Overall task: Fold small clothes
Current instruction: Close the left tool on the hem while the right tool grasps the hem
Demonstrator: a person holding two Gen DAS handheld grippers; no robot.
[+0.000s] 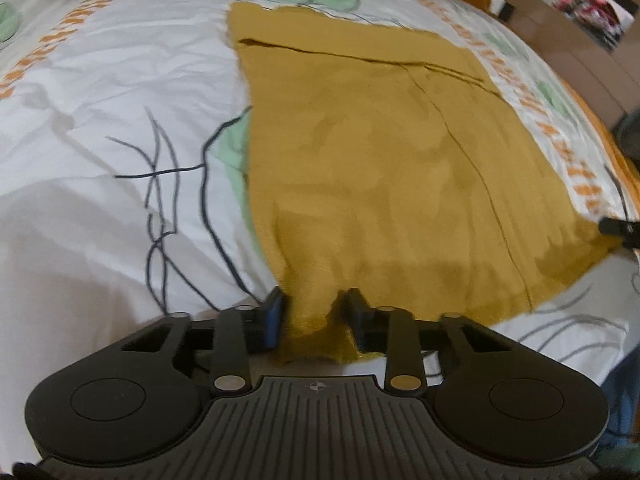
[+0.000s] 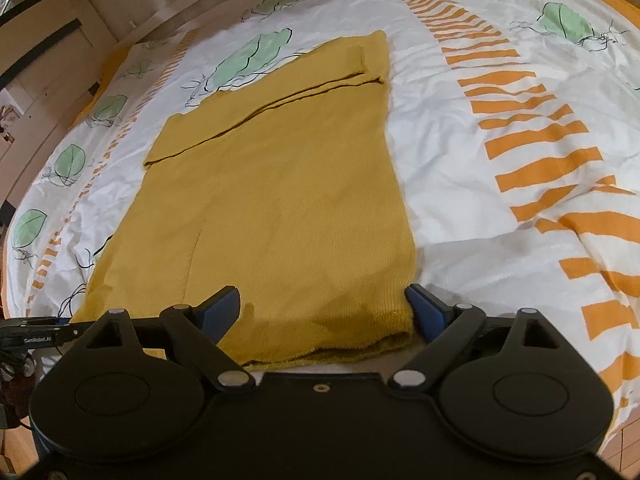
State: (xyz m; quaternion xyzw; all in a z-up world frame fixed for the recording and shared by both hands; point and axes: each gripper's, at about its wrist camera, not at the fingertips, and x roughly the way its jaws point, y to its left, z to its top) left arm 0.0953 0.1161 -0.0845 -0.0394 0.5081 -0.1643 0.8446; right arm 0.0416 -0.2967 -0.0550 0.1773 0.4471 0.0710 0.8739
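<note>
A mustard-yellow knit garment (image 1: 384, 152) lies flat on the bed, its sleeves folded across the far end. My left gripper (image 1: 314, 310) is shut on the garment's near left corner, with bunched cloth between its fingers. In the right wrist view the garment (image 2: 288, 200) stretches away from me. My right gripper (image 2: 326, 310) is open, its blue-padded fingers (image 2: 222, 310) standing either side of the near right hem, low over the cloth. The tip of the right gripper shows at the right edge of the left wrist view (image 1: 620, 228).
The bed cover (image 2: 460, 152) is white with orange stripes and green leaf prints. A wooden bed frame and wall run along the far left (image 2: 48, 52). Wooden floor shows at the bottom right (image 2: 628, 440).
</note>
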